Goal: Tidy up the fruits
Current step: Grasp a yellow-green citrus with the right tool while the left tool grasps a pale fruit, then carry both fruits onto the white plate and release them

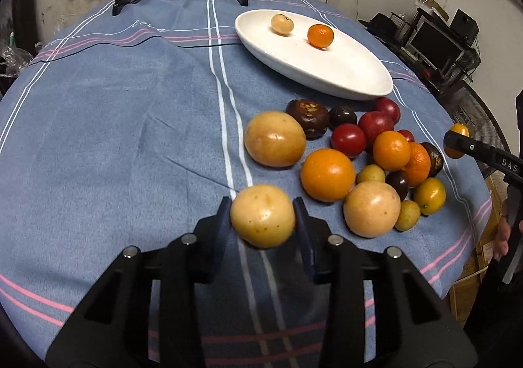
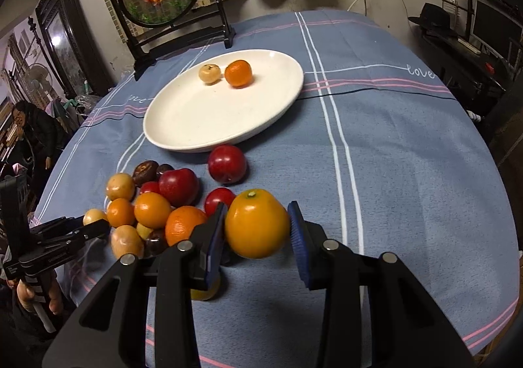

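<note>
Left wrist view. White oval plate [image 1: 327, 73] at the far side of the surface [image 1: 114, 139], which is covered by a blue striped cloth: two items lodged, one pale round fruit [image 1: 282, 24] and one small orange [image 1: 320, 36]. Heap of loose fruit [image 1: 359, 152] on the cloth just in front of the plate, not yet sorted: tan, orange, red and dark pieces, most touching one another (well over a dozen, exact count uncertain). Left gripper [image 1: 263, 216]: jaws closed against both sides of a tan round fruit [image 1: 263, 216], at the near edge of the heap. Right gripper [image 1: 457, 142] at the right margin, carrying a yellow-orange fruit [image 1: 459, 130].

Right wrist view. Same plate [image 2: 196, 119], same two items side by side toward its far rim; the rest of the plate bare. Right gripper [image 2: 256, 224]: jaws narrowed onto the yellow-orange fruit, left pad plainly touching, right pad at its flank. Left gripper [image 2: 98, 225] low at the left edge of the heap, with the tan fruit in its jaws.

Status, as judged: two pieces placed, two in hand, the bulk of the heap outstanding (early stage).
</note>
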Available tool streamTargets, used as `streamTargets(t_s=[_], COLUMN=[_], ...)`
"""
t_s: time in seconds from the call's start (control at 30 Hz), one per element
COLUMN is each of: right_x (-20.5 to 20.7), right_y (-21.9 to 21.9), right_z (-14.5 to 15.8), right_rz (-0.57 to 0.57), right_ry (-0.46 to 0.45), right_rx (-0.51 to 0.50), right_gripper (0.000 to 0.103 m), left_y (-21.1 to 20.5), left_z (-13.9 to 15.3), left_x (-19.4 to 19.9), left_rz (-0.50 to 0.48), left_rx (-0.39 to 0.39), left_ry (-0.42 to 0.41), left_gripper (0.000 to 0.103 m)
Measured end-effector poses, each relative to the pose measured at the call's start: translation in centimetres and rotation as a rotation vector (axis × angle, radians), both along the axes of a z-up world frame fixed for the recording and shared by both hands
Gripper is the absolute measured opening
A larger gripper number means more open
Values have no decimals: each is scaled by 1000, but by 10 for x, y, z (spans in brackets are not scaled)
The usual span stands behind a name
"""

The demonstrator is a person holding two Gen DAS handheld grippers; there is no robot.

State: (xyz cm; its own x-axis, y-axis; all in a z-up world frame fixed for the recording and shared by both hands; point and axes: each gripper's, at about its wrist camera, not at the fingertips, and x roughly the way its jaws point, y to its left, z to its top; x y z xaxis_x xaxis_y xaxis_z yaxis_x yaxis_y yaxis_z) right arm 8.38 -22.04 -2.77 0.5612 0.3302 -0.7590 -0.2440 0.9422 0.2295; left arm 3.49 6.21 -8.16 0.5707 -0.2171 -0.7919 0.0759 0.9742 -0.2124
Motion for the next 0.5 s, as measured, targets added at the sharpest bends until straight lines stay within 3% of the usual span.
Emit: streamTargets(t_s=[0.5], right_x=[-5], right_y=[14], right_z=[7], right_rz=[33], right_ry=[-26], right_rx=[-12], right_gripper=[38], left_y=[-11], left_z=[28], left_x=[-12], left_rz=[-36], left_rx=[-28], left_ry=[-66], left_gripper=[38])
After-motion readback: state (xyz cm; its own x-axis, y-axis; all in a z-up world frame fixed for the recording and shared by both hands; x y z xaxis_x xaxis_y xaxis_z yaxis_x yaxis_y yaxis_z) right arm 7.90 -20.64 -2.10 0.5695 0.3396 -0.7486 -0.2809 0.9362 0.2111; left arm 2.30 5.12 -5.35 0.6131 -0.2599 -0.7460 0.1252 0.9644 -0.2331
